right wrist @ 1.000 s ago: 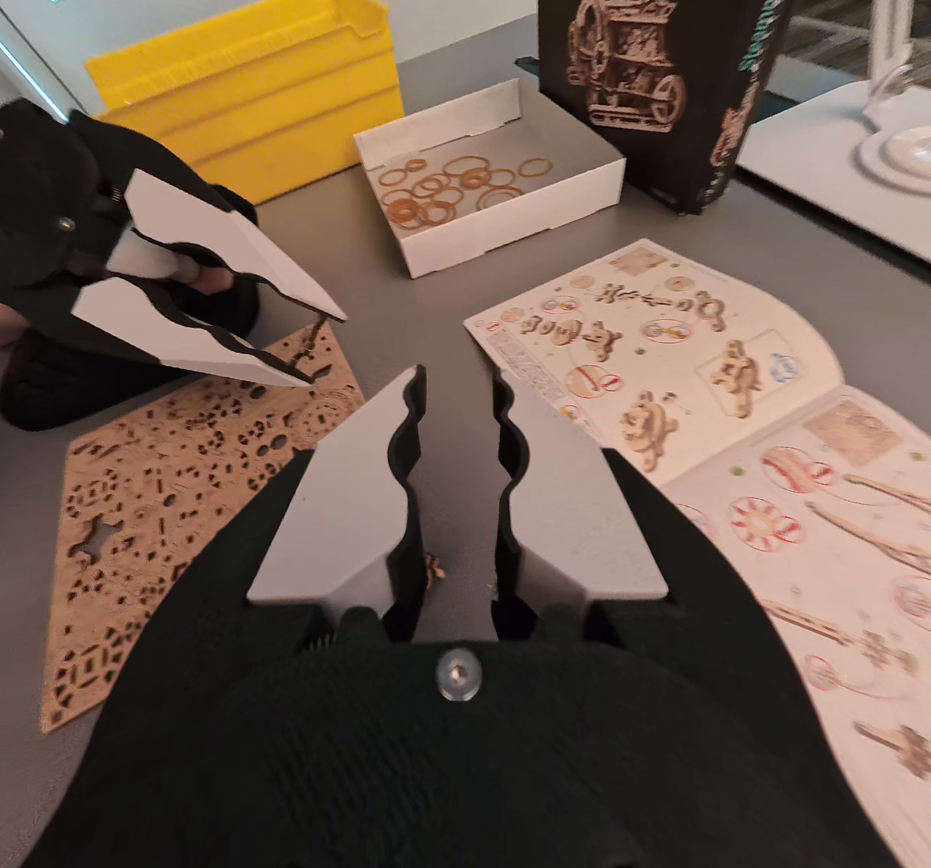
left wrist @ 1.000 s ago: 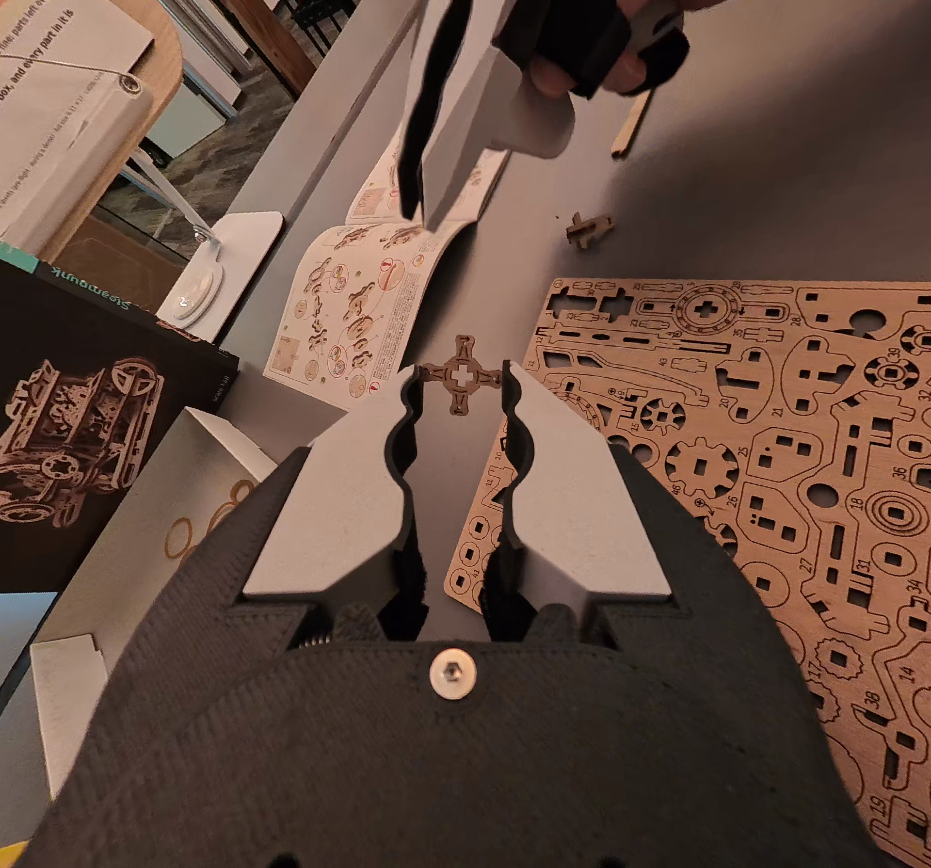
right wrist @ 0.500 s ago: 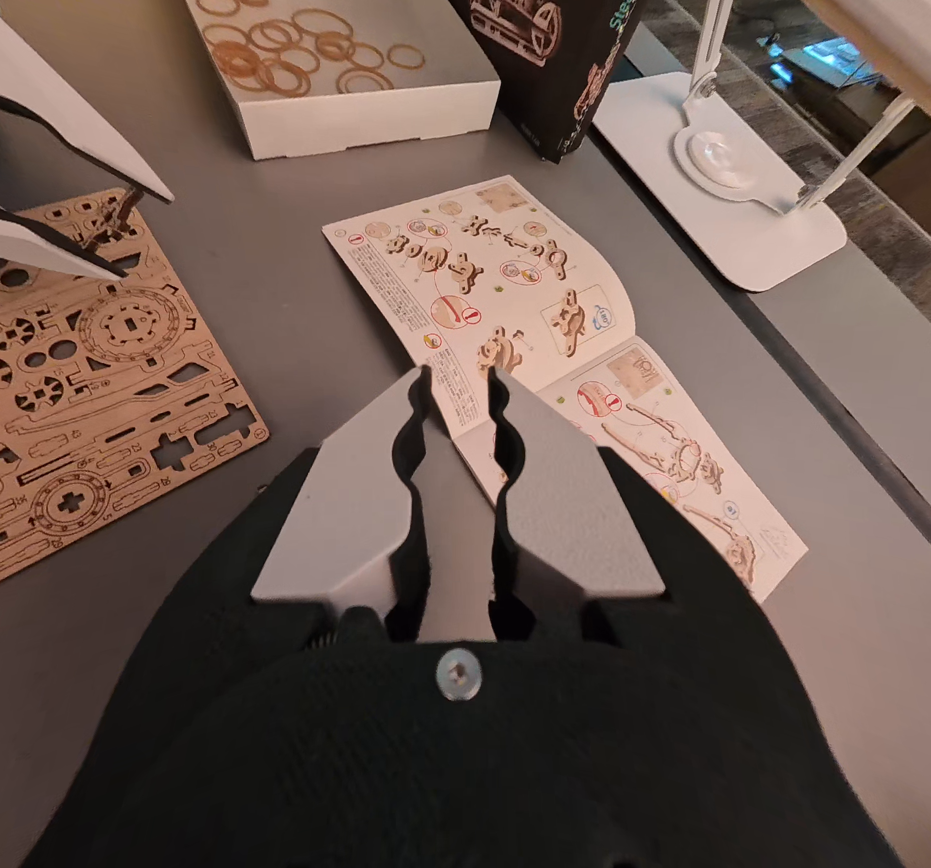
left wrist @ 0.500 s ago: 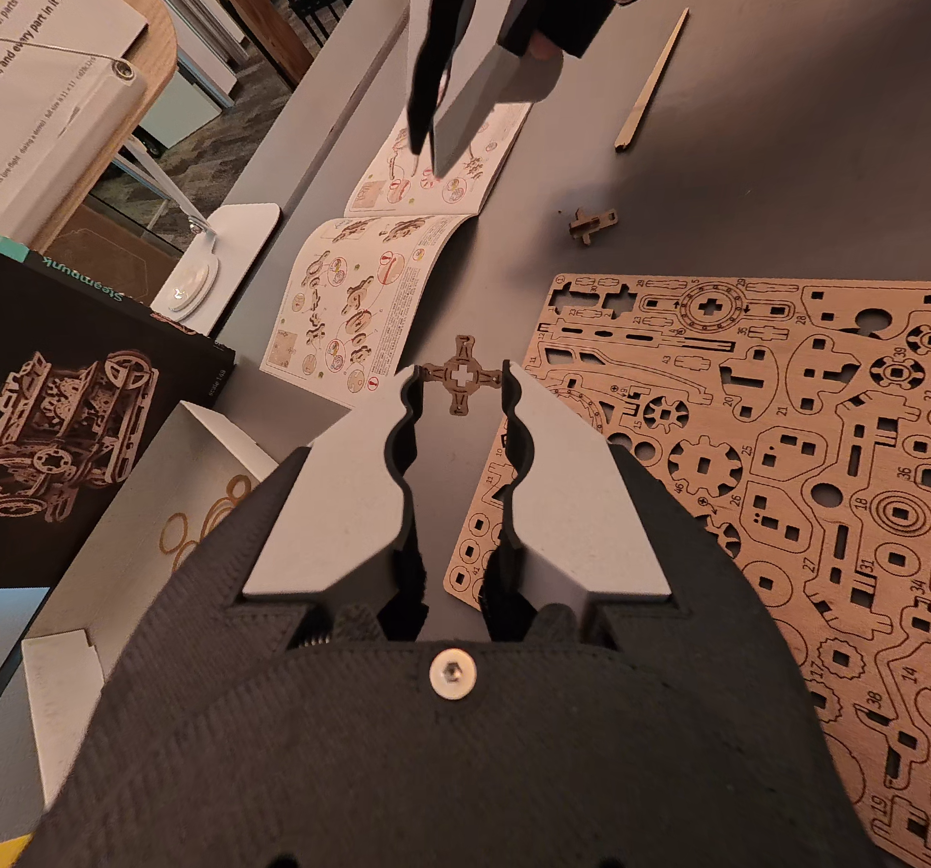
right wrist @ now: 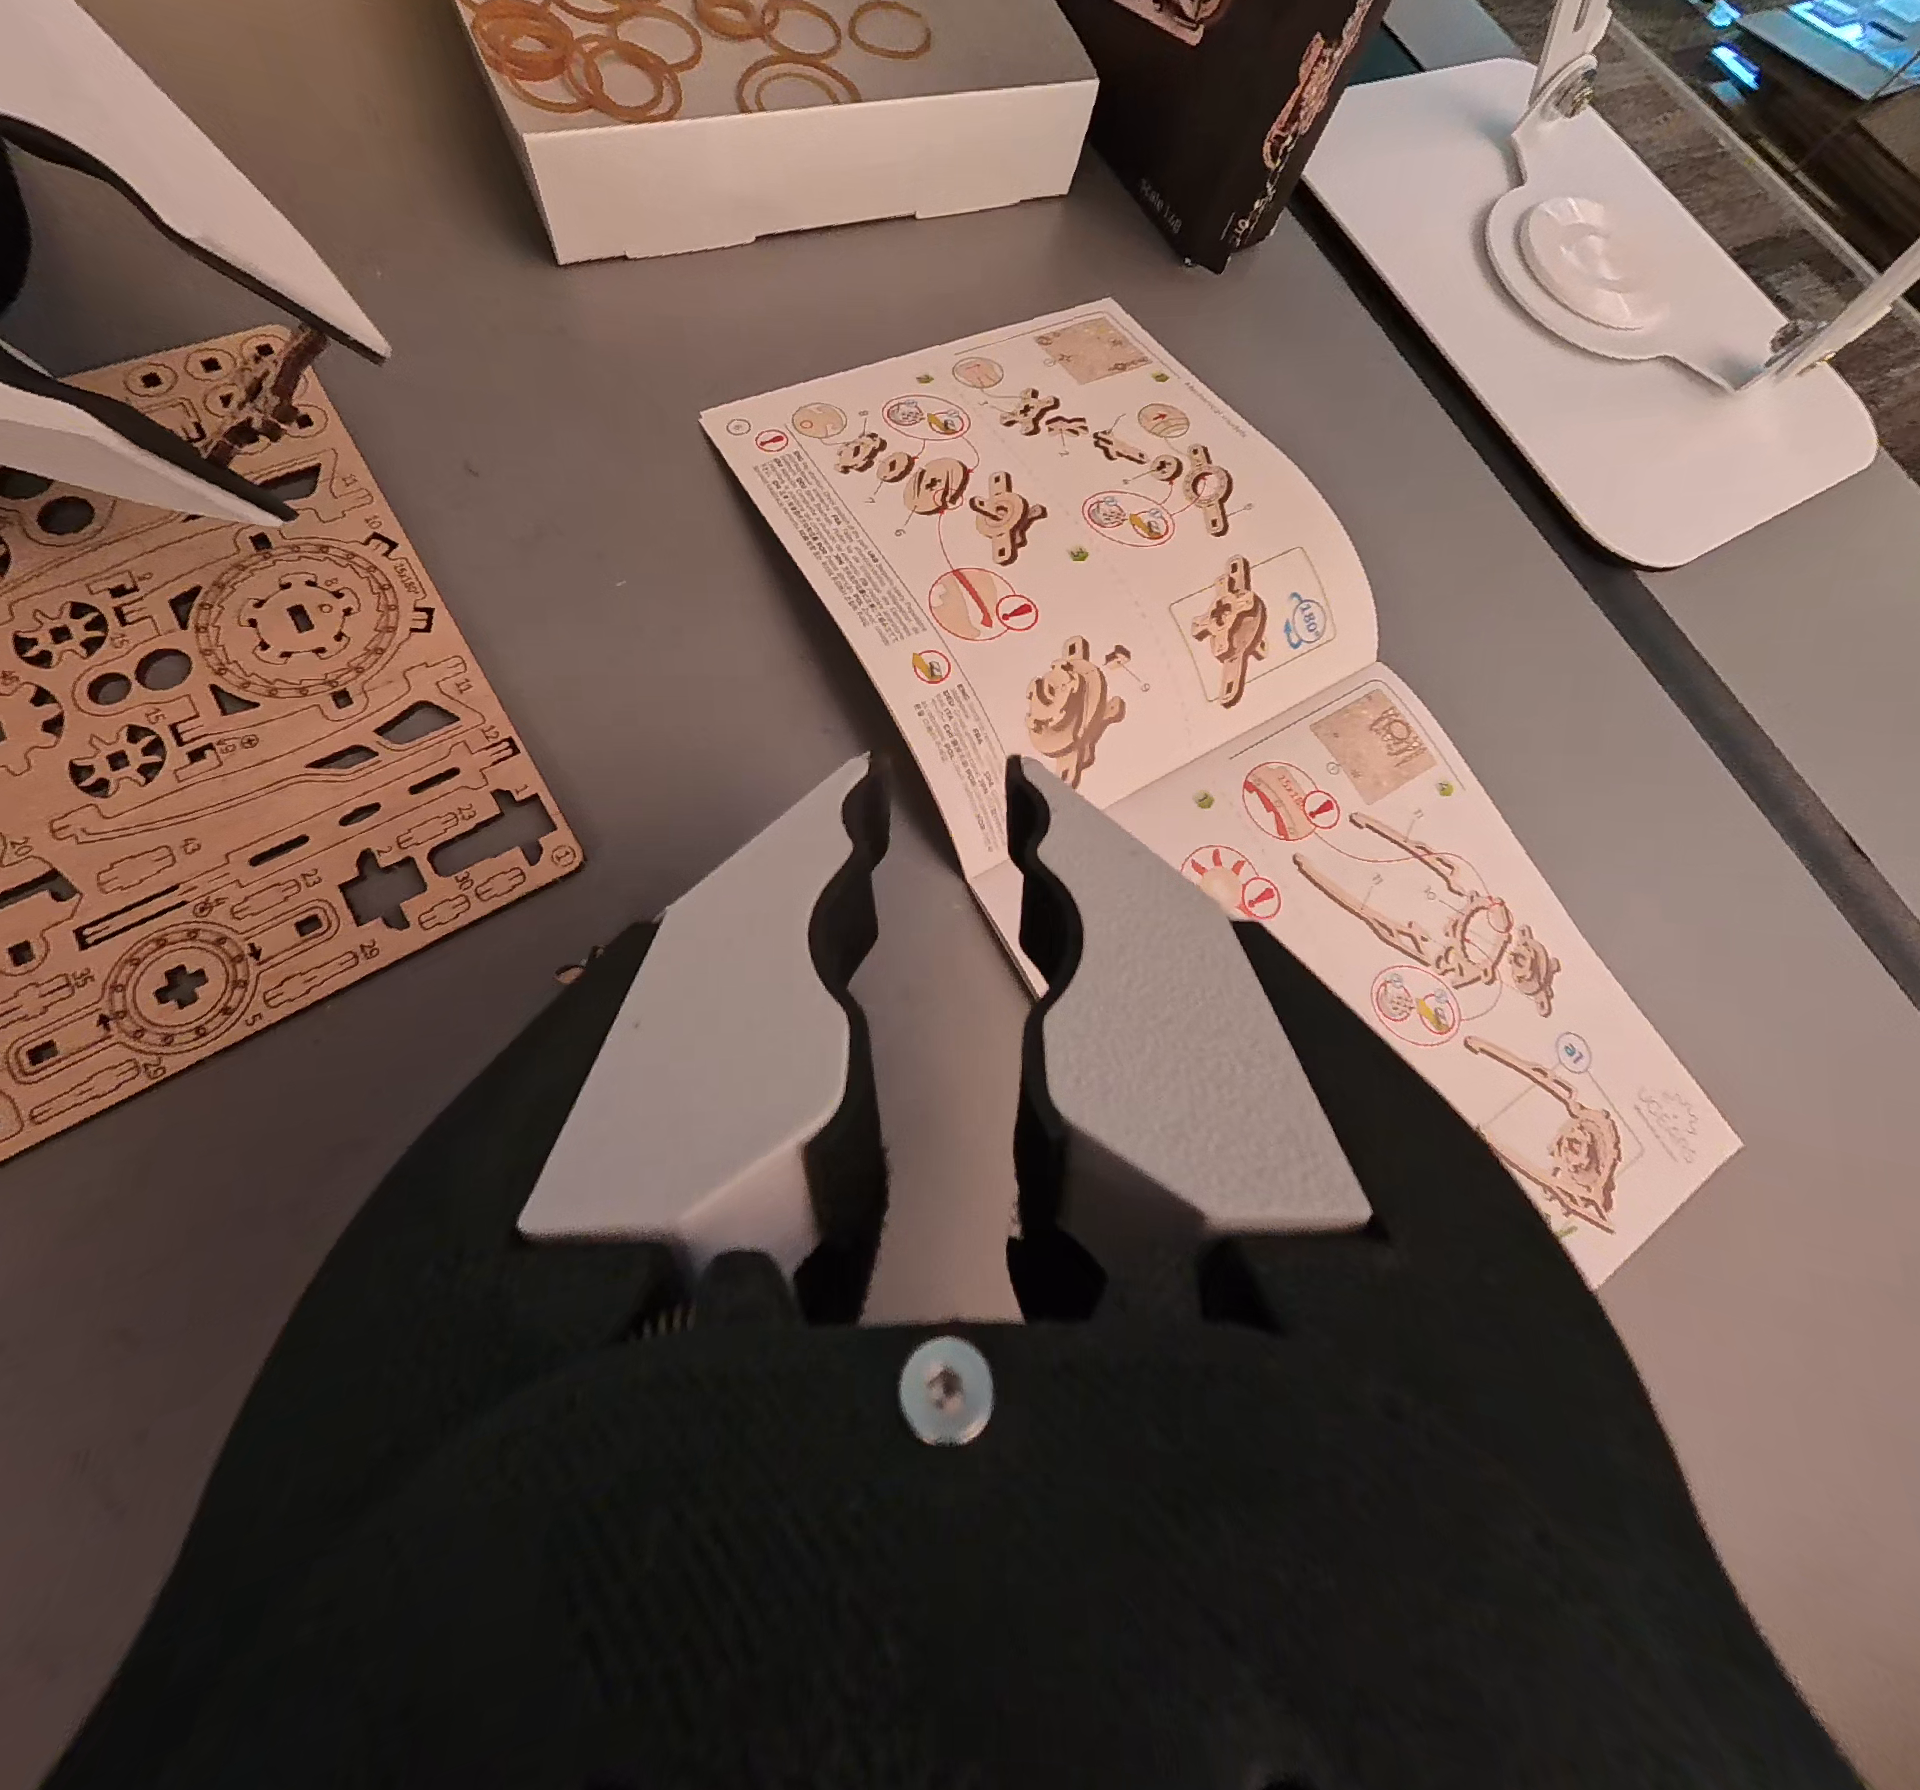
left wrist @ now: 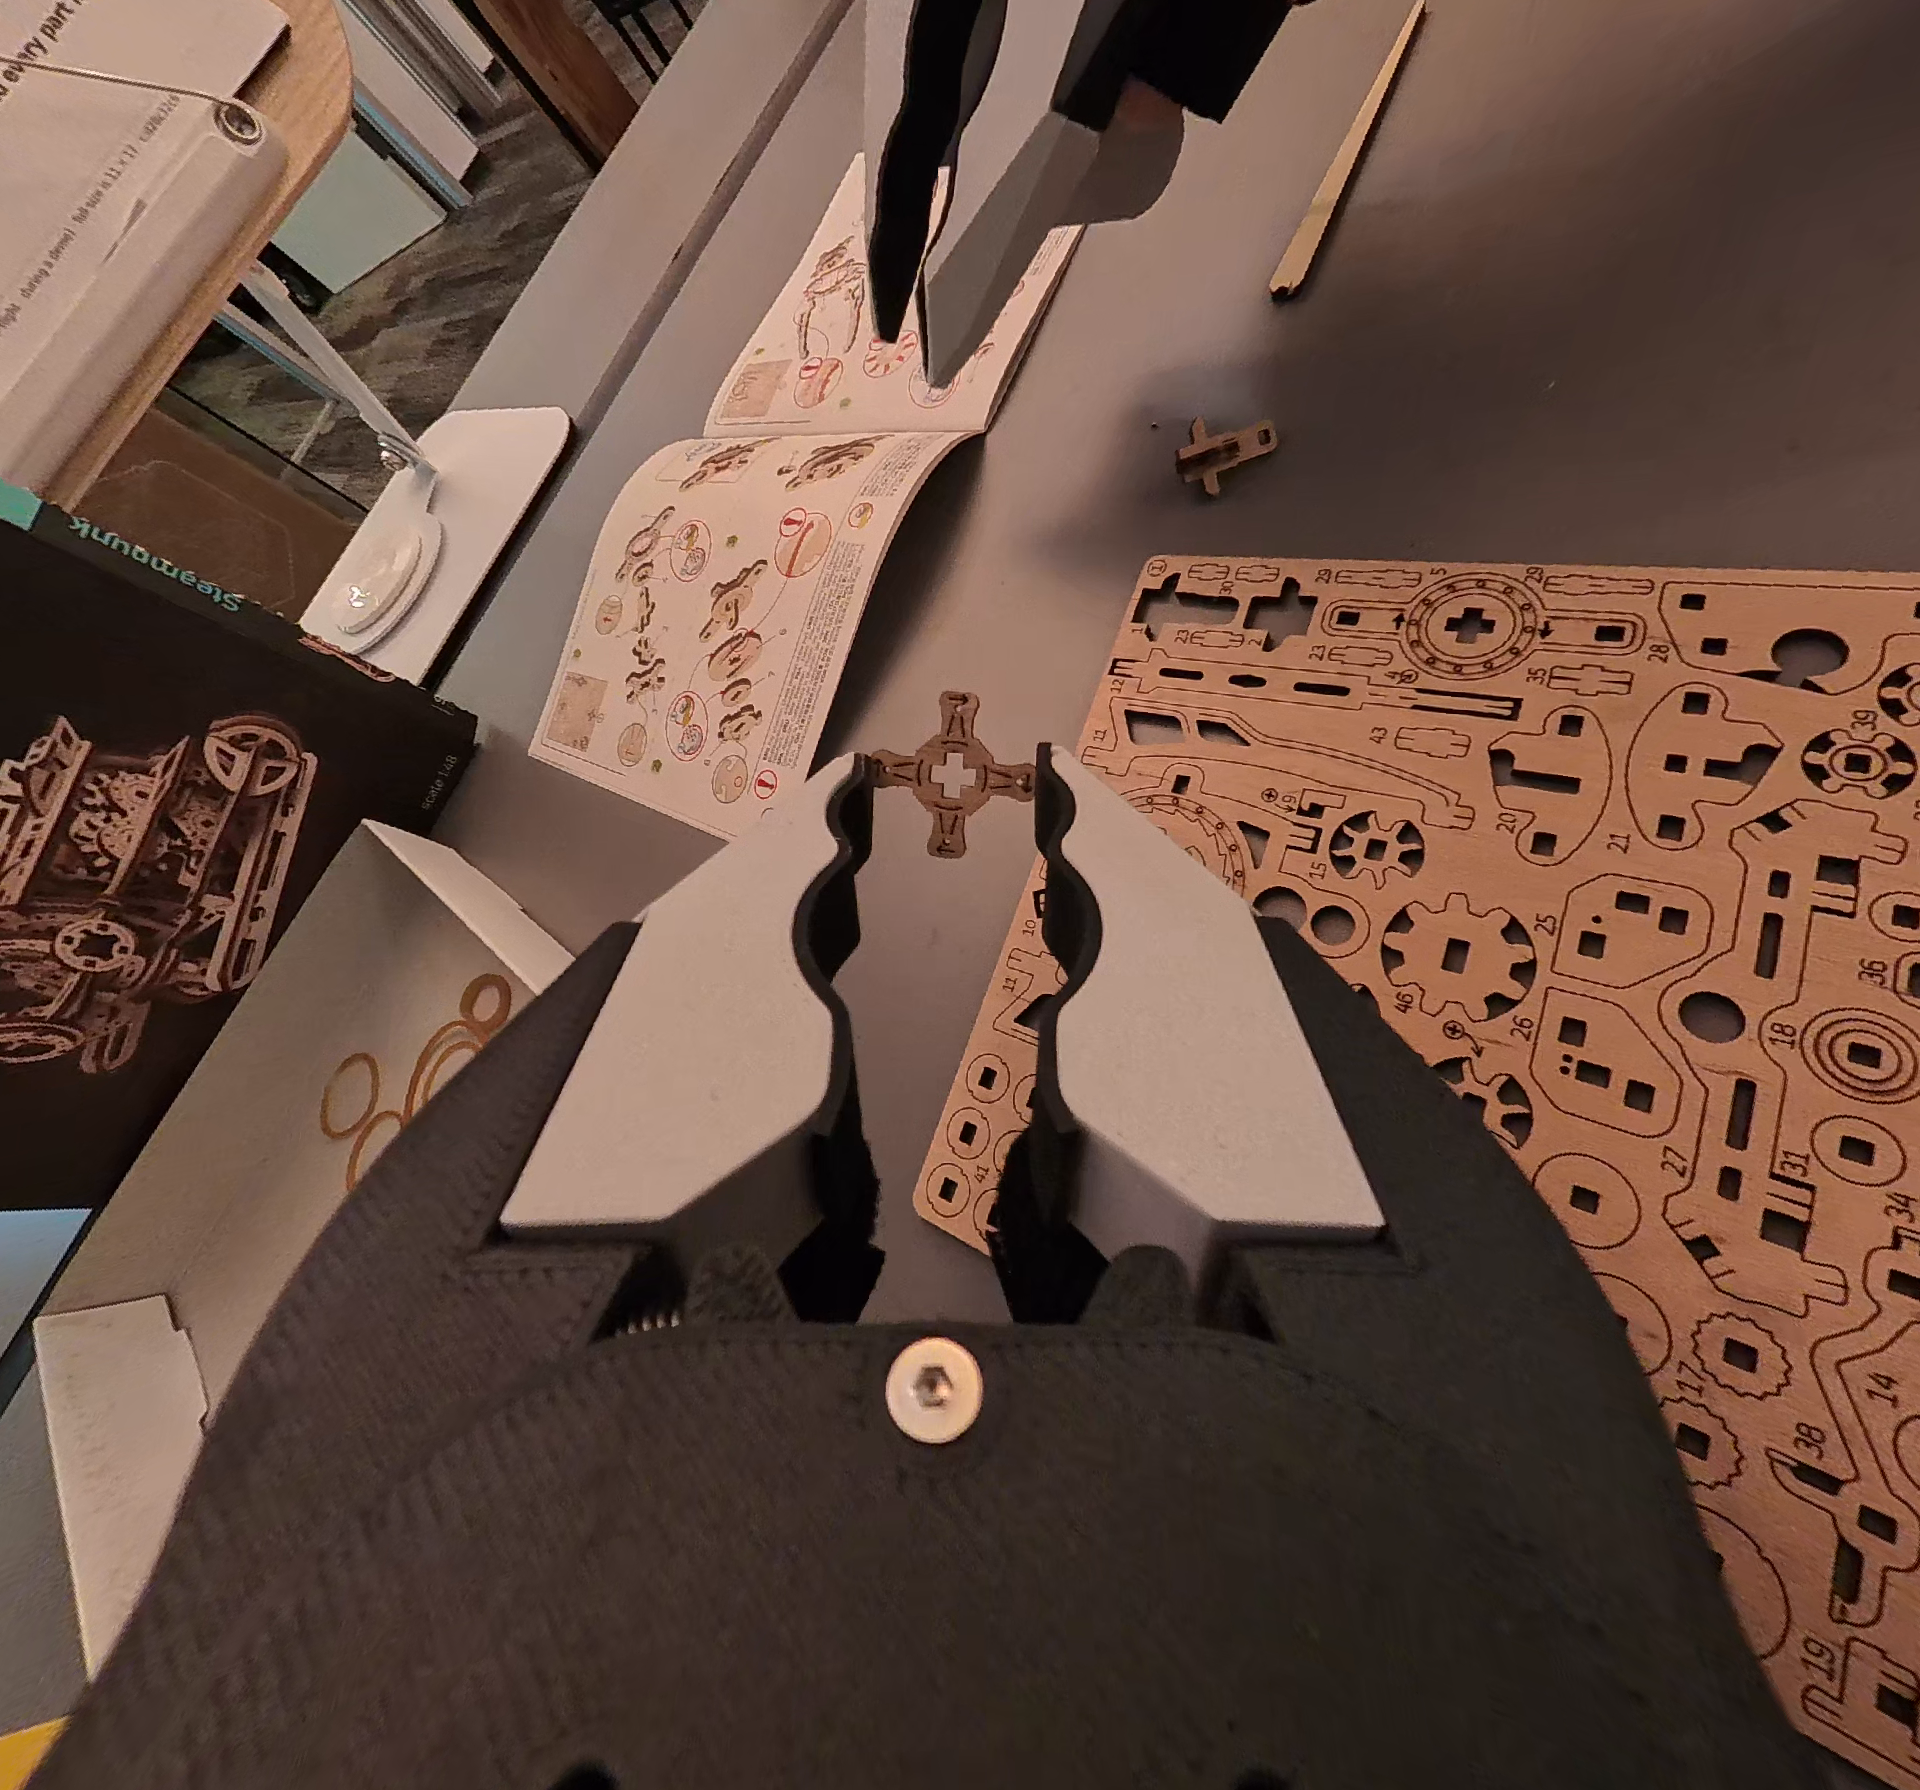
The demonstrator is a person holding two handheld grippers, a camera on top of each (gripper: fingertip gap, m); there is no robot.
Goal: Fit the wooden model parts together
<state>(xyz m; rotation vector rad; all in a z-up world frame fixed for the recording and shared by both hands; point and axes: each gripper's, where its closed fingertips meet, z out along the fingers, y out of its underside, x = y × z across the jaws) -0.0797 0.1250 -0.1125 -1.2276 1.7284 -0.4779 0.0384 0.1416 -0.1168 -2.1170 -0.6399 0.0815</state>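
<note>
The left gripper [left wrist: 951,790] pinches a cross part [left wrist: 952,776] by two arms, above the sheet's [left wrist: 1558,909] corner. The right gripper [right wrist: 940,779], spread and empty, hangs over the booklet [right wrist: 1143,618]. The small joined piece [left wrist: 1221,454] lies on the table beyond the sheet's far edge, nearer the right gripper.

Cross-shaped wooden part [left wrist: 951,776] pinched upright above the cut-out sheet [left wrist: 1558,909].

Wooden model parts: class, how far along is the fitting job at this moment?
Done: some parts are already out of the wooden sheet, and a small assembled piece lies on the table. In hand: the left claw grips a cross-shaped part. Left: the open, empty right claw hovers over the instruction booklet; nothing is being joined yet.
</note>
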